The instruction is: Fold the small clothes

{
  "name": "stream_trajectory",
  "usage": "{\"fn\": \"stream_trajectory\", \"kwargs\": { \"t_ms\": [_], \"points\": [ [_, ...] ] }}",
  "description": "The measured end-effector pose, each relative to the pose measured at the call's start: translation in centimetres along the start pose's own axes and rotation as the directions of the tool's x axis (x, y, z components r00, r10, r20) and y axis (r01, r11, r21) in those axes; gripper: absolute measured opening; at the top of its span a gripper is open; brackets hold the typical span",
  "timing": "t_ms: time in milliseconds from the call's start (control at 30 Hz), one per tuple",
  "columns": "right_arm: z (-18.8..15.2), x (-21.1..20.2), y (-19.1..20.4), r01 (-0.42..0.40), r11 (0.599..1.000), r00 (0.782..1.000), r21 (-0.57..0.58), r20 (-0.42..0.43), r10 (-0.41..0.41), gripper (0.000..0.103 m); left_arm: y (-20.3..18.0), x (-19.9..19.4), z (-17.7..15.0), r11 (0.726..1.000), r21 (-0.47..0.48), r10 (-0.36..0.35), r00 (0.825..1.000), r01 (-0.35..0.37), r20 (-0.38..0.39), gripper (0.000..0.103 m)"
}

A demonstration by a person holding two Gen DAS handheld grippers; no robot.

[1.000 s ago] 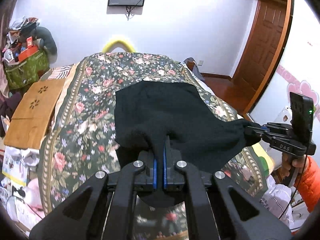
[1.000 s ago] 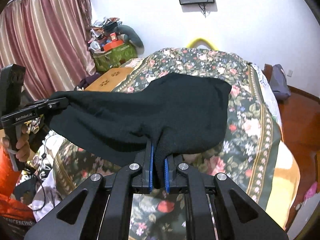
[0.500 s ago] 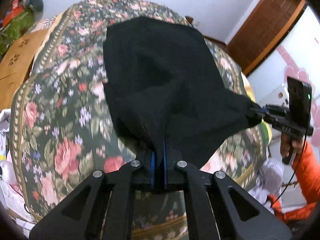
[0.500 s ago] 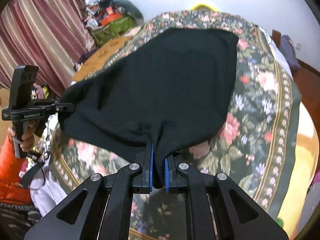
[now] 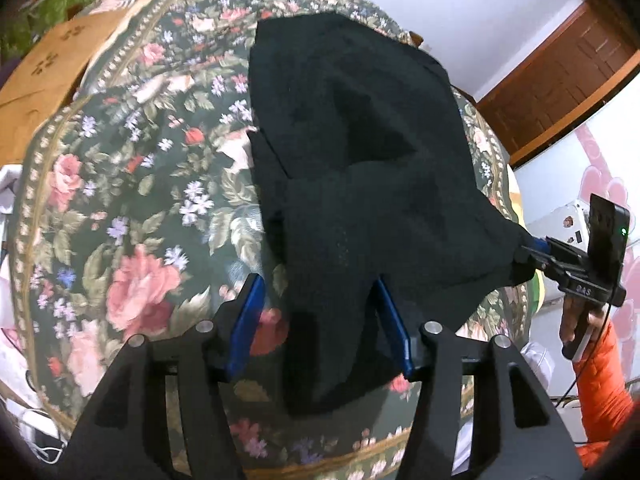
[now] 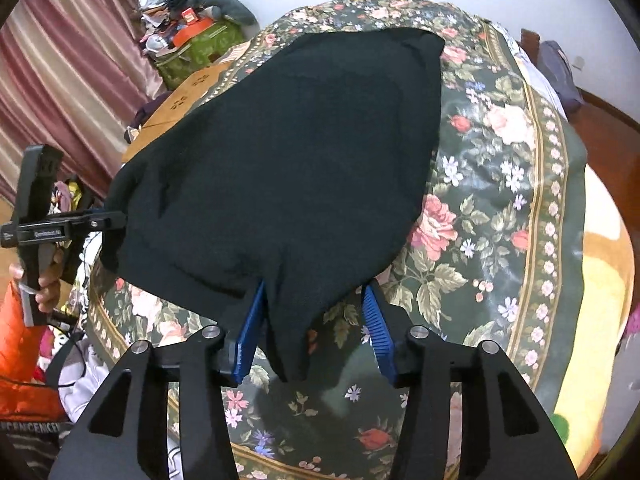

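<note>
A black knit garment (image 5: pixel 360 152) lies spread on the floral bedspread (image 5: pixel 132 200), its far edge flat, its near corners hanging at the bed's front edge. My left gripper (image 5: pixel 318 308) is open, its blue pads either side of the garment's near left corner, which droops loose between them. My right gripper (image 6: pixel 312 316) is open too, with the near right corner of the garment (image 6: pixel 288 152) loose between its pads. Each gripper shows in the other's view, the right gripper (image 5: pixel 536 252) and the left gripper (image 6: pixel 104 216), both at the cloth's edge.
A wooden panel (image 5: pixel 44 68) lies at the bed's left side. A pile of bags and clutter (image 6: pixel 192 36) stands by the striped curtain (image 6: pixel 52 92). A brown door (image 5: pixel 568 76) is at the right. An orange sleeve (image 5: pixel 600 384) shows by the right gripper.
Both grippers were shut on the garment's near corners and held it lifted and stretched. They lowered it onto the bed, and now both have opened and let the corners go.
</note>
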State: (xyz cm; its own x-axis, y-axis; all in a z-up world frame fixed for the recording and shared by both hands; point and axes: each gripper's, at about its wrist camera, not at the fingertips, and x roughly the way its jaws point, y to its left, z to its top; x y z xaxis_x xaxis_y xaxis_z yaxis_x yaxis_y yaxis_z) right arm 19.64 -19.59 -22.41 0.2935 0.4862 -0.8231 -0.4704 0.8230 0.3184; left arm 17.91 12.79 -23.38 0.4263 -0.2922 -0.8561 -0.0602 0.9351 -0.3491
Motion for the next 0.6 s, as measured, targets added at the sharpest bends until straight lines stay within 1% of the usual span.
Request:
{"fn": "stream_trajectory", "kwargs": {
  "t_ms": [67,167,200,233,267,300,333,367,400,467,600],
  "points": [
    [-0.1,0.4,-0.1,-0.008,1.0,1.0,0.013,-0.015,0.008,0.045,-0.4,0.4,0.4,1.0,0.001,-0.005,1.0,0.005,0.02,0.055],
    [-0.2,0.7,-0.2,-0.032,0.999,0.999,0.032,-0.009,0.033,0.045,-0.7,1.0,0.9,0.999,-0.016,-0.032,0.999,0.033,0.035,0.055],
    [-0.1,0.8,-0.1,-0.043,0.998,0.999,0.036,-0.011,0.043,0.045,-0.9,1.3,1.1,0.999,-0.013,-0.038,0.999,0.038,0.038,0.052],
    [-0.1,0.9,0.0,-0.06,0.997,0.998,0.041,-0.015,0.06,0.038,-1.1,1.5,1.2,0.999,-0.005,-0.043,0.998,0.043,0.041,0.046],
    [0.0,1.0,0.2,-0.084,0.996,0.996,0.041,-0.017,0.085,0.026,-1.3,1.7,1.3,0.999,0.001,-0.052,0.998,0.052,0.037,0.027],
    [0.1,1.1,0.5,-0.105,0.994,0.994,0.038,-0.022,0.105,0.022,-1.7,1.8,1.3,0.997,0.011,-0.083,0.996,0.083,0.022,0.011],
    [0.2,1.2,0.8,-0.112,0.993,0.993,0.029,-0.023,0.113,0.016,-1.9,1.8,1.3,0.996,0.015,-0.085,0.996,0.084,0.02,0.011],
    [0.4,1.0,1.2,-0.11,0.994,0.994,0.011,-0.015,0.11,0.011,-2.3,1.6,1.3,0.997,0.027,-0.067,0.997,0.066,0.027,0.01],
    [0.5,0.9,1.4,-0.11,0.994,0.994,-0.006,-0.005,0.11,0.01,-2.8,1.2,1.3,0.997,0.051,-0.051,0.998,0.049,0.036,0.007],
    [1.0,0.0,1.8,-0.109,0.993,0.994,-0.035,0.027,0.11,0.009,-3.4,0.3,1.4,0.996,0.079,-0.043,0.998,0.039,0.053,0.006],
    [2.7,-2.7,2.0,-0.105,0.992,0.986,-0.065,0.12,0.112,0.009,-4.3,-2.6,2.9,0.993,0.112,-0.056,0.991,0.043,0.121,0.006]
  ]
}}
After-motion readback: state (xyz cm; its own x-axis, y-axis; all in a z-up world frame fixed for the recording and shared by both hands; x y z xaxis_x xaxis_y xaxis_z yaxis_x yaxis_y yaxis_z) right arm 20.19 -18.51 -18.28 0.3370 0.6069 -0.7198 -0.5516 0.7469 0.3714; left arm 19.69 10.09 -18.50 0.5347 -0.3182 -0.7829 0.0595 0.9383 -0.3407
